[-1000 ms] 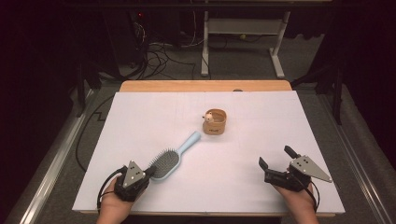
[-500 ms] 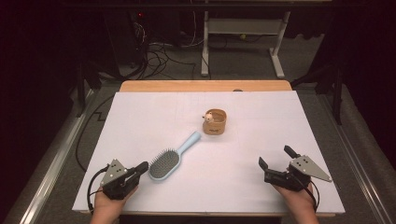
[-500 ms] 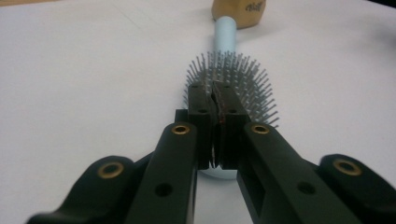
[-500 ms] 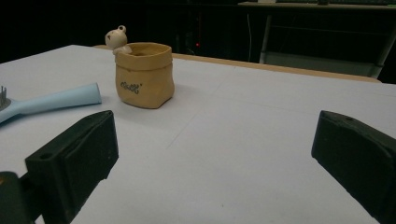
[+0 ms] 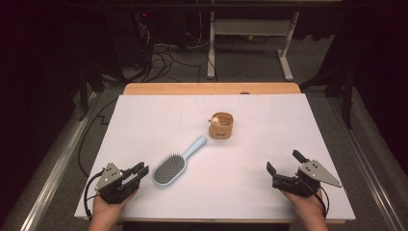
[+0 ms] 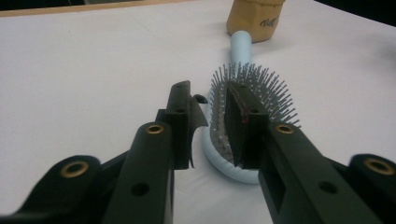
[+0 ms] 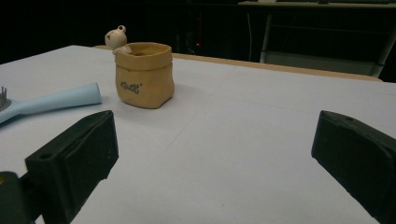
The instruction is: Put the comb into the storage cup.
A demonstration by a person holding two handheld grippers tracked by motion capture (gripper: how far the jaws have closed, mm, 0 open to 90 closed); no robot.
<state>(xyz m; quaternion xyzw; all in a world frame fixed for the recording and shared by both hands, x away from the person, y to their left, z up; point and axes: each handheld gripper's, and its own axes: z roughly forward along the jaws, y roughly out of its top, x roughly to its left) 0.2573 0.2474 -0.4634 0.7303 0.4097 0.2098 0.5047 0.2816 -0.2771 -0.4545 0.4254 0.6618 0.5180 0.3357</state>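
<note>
A light blue hairbrush lies bristles up on the white table cover, its handle pointing toward a small tan pot with a little figurine on its rim. My left gripper rests at the front left, its tips just left of the brush head. Its jaws have just been opening and stand a little apart. In the left gripper view the gripper has nothing pinched, and the brush lies just beyond it. My right gripper sits at the front right, wide open and holding nothing. The right gripper faces the pot.
A wooden table edge runs along the back of the white cover. Behind the table are floor cables and a white stand. Metal rails flank the table on both sides.
My left gripper has drawn back to the left, away from the brush head, and its jaws have parted. The brush, the pot and the right gripper have not moved.
</note>
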